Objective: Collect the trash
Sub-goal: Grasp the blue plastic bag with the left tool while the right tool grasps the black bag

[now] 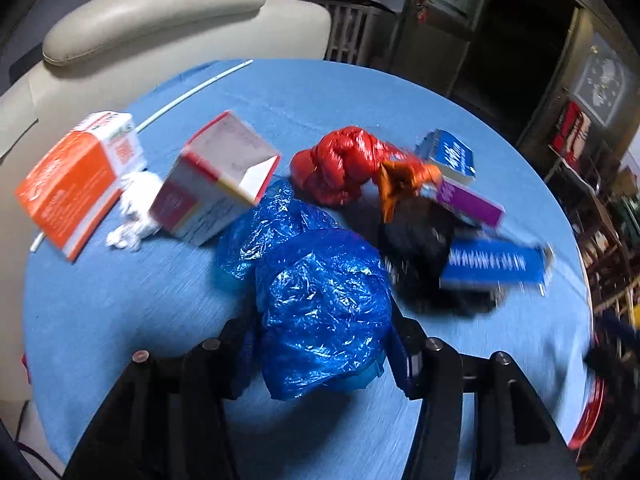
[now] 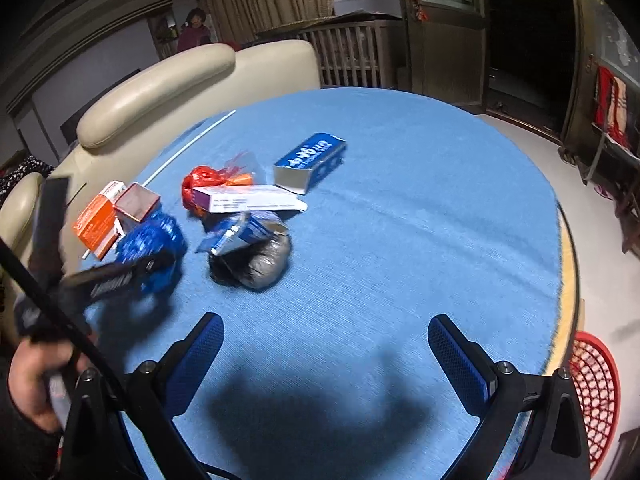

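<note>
left wrist view
left gripper (image 1: 324, 336): low in the picture, its jaws partly closed around the blue plastic bag, one finger against each side of it.
blue plastic bag (image 1: 320, 304): crumpled and shiny, between the fingers and resting on the table; a second crumpled blue bag (image 1: 260, 232) lies just behind it, touching.
table (image 1: 120, 312): round, with a blue cover.
red bag (image 1: 340, 164): knotted, behind the blue bags near the middle of the table.
black bag (image 1: 420, 248): right of the held bag, with a blue carton (image 1: 496, 264) lying over its right side, blurred.
purple-ended carton (image 1: 468, 200): behind the black bag, with another blue box (image 1: 448, 154) further back.
open carton (image 1: 216, 184): left of centre, tilted, mouth facing right.
orange box (image 1: 76, 180): far left, with white crumpled paper (image 1: 136, 212) between it and the open carton.
white rod (image 1: 192, 94): thin, lying across the far left of the table.
sofa (image 1: 160, 20): cream, behind the table.

right wrist view
right gripper (image 2: 326, 356): jaws wide apart, nothing between them, over bare blue cover with its shadow below.
left gripper seen from here (image 2: 132, 272): at the left, on the blue bag, blurred; a hand (image 2: 36, 380) grips its handle.
red basket (image 2: 596, 392): on the floor past the table's right edge.
</note>
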